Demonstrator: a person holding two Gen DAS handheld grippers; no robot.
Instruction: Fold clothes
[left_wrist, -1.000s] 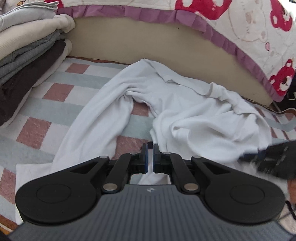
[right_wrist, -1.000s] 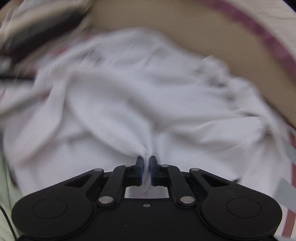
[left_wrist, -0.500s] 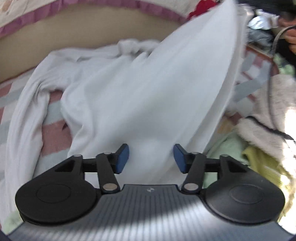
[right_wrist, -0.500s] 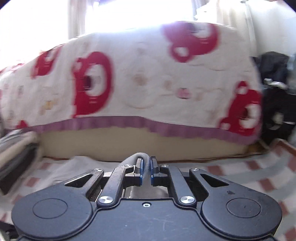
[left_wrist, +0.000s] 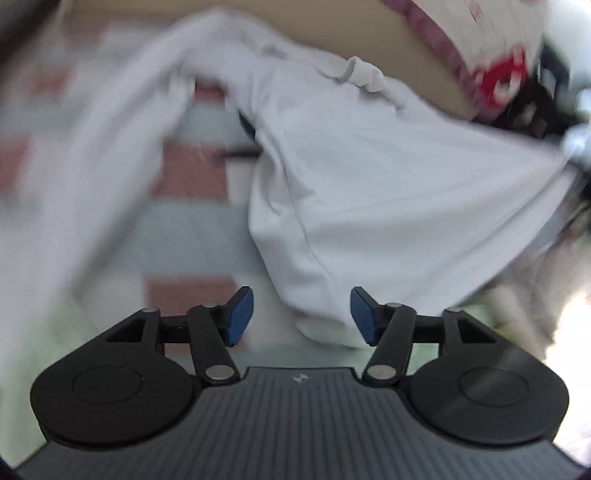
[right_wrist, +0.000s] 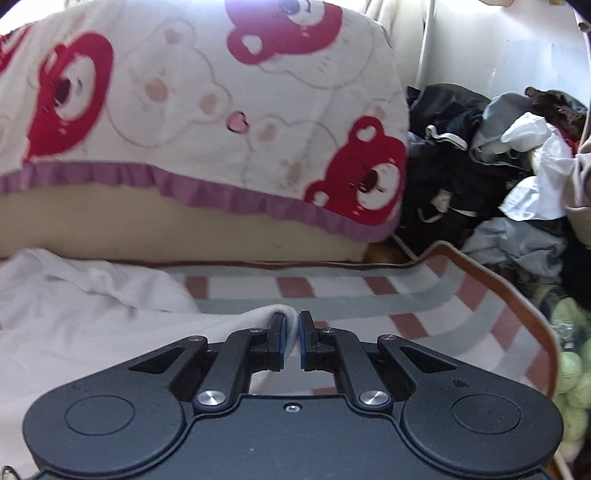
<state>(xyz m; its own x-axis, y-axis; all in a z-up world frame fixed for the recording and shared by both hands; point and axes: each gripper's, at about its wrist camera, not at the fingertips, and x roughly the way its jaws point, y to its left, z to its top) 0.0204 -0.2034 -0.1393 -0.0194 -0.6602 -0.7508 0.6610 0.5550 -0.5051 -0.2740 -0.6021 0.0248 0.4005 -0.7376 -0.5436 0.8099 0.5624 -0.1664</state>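
1. The white garment (left_wrist: 369, 192) lies spread over the checked blanket (right_wrist: 424, 302), which has pink, grey and white squares, and its far edge bunches up near the cushion.
2. The left gripper (left_wrist: 302, 319) points down at the near fold of the garment. Its jaws are opening, the blue pads (left_wrist: 240, 317) stand well apart, and the cloth hangs in the gap between them without being pressed.
3. The right gripper (right_wrist: 291, 338) is closed tight on a pinch of the garment's edge, and the white cloth runs away from it to the left.
4. Behind them a bear-print cover (right_wrist: 207, 110) with a purple frill drapes over a tan cushion (right_wrist: 147, 229).
5. A heap of dark and light clothes (right_wrist: 498, 155) is piled at the far right, beyond the blanket's brown border.
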